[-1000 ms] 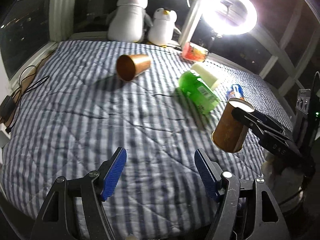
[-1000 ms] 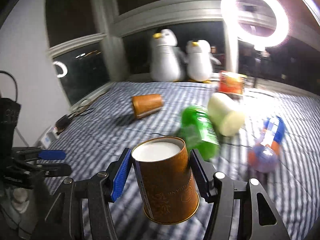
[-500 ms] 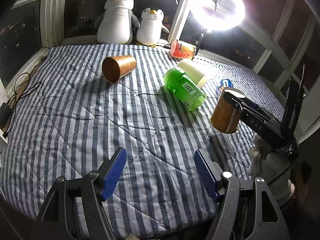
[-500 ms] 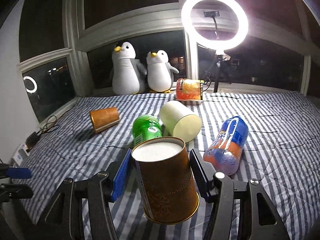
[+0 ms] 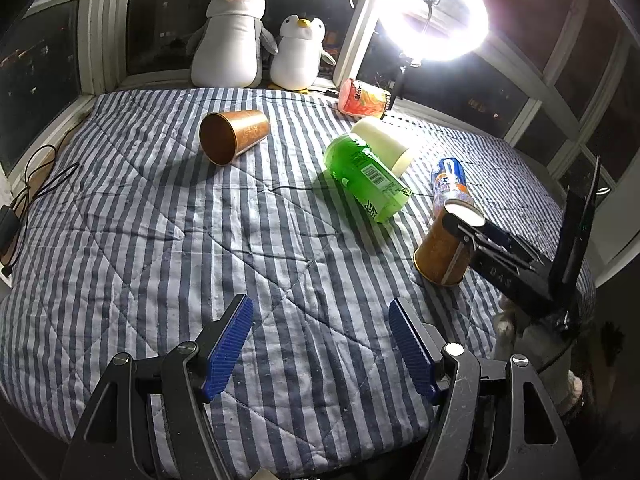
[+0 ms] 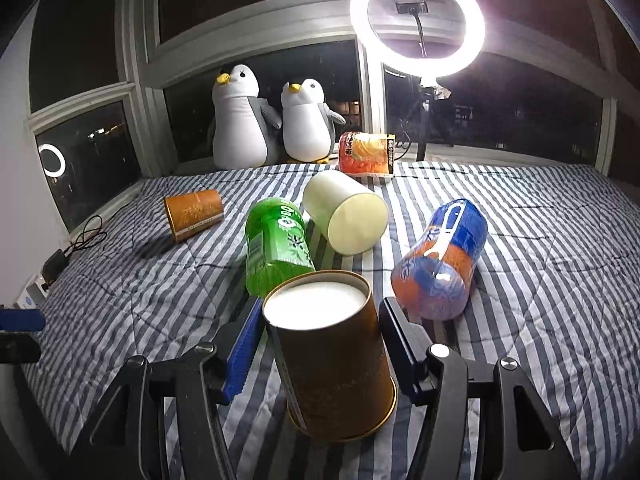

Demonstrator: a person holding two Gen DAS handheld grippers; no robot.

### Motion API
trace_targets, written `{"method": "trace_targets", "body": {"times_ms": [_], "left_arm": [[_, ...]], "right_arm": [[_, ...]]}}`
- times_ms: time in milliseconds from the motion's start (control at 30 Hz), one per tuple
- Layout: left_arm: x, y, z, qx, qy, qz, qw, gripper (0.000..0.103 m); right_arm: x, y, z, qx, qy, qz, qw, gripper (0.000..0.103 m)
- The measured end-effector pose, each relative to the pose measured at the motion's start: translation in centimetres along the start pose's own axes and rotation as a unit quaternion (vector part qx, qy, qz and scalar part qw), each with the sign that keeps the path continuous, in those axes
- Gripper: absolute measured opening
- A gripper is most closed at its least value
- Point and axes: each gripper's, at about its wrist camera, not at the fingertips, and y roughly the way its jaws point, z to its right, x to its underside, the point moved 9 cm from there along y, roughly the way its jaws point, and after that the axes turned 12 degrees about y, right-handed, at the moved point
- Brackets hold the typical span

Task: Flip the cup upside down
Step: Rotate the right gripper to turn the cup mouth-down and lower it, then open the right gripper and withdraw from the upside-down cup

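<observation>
My right gripper [image 6: 320,320] is shut on a brown paper cup [image 6: 336,360], held upside down with its white base up and its open rim down, close to the striped blanket [image 6: 540,280]. In the left wrist view the same cup [image 5: 440,248] sits tilted at the right, rim at or just above the blanket, in the right gripper [image 5: 466,226]. My left gripper [image 5: 320,332] is open and empty over the blanket's near edge. A second brown cup [image 5: 232,136] lies on its side at the far left.
A green bottle [image 5: 366,178], a cream cylinder [image 5: 386,144] and a blue-orange bottle [image 5: 450,182] lie on the blanket beyond the held cup. An orange snack packet [image 5: 362,98], two plush penguins [image 5: 230,40] and a ring light [image 5: 436,12] stand at the window. Cables [image 5: 32,184] lie at the left edge.
The right gripper has carried the inverted cup lower and forward, towards the blanket near the green and blue bottles. The left gripper stays open and has shifted its view slightly.
</observation>
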Motion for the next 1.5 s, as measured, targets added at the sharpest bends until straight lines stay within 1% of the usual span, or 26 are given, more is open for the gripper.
{"method": "trace_targets", "body": {"times_ms": [267, 400, 600, 767, 1300, 1367, 1400, 1433, 1500], "left_arm": [[-0.5, 0.4, 0.2, 0.001, 0.001, 0.006, 1.0000, 0.074], [-0.9, 0.8, 0.1, 0.002, 0.000, 0.009, 1.0000, 0.074], [-1.3, 1.0, 0.0, -0.007, 0.003, 0.020, 0.9998, 0.074], [-1.7, 1.3, -0.1, -0.016, 0.004, 0.028, 0.9995, 0.074], [-2.4, 2.3, -0.4, -0.042, 0.003, 0.047, 0.9980, 0.074], [-2.4, 2.4, -0.6, -0.048, 0.003, 0.048, 0.9977, 0.076], [-2.4, 2.5, -0.7, -0.052, 0.002, 0.050, 0.9974, 0.079], [-2.4, 2.5, -0.8, -0.056, 0.001, 0.051, 0.9972, 0.081], [-2.3, 2.5, -1.1, -0.063, -0.003, 0.052, 0.9967, 0.081]], "right_arm": [[0.9, -0.9, 0.3, 0.000, 0.004, -0.009, 1.000, 0.055], [1.3, -0.9, 0.9, 0.010, 0.009, -0.018, 1.000, 0.055], [1.6, -1.3, 1.2, 0.013, 0.012, -0.024, 1.000, 0.056], [1.6, -1.6, 1.0, 0.012, 0.013, -0.024, 1.000, 0.062], [2.1, -3.0, 1.1, 0.027, 0.019, -0.032, 0.999, 0.073], [2.2, -3.3, 1.0, 0.028, 0.021, -0.033, 0.999, 0.073], [2.2, -3.5, 1.0, 0.028, 0.022, -0.033, 0.999, 0.074], [2.2, -3.7, 0.9, 0.028, 0.022, -0.033, 0.999, 0.074], [2.2, -4.0, 0.8, 0.028, 0.024, -0.030, 0.999, 0.076]]}}
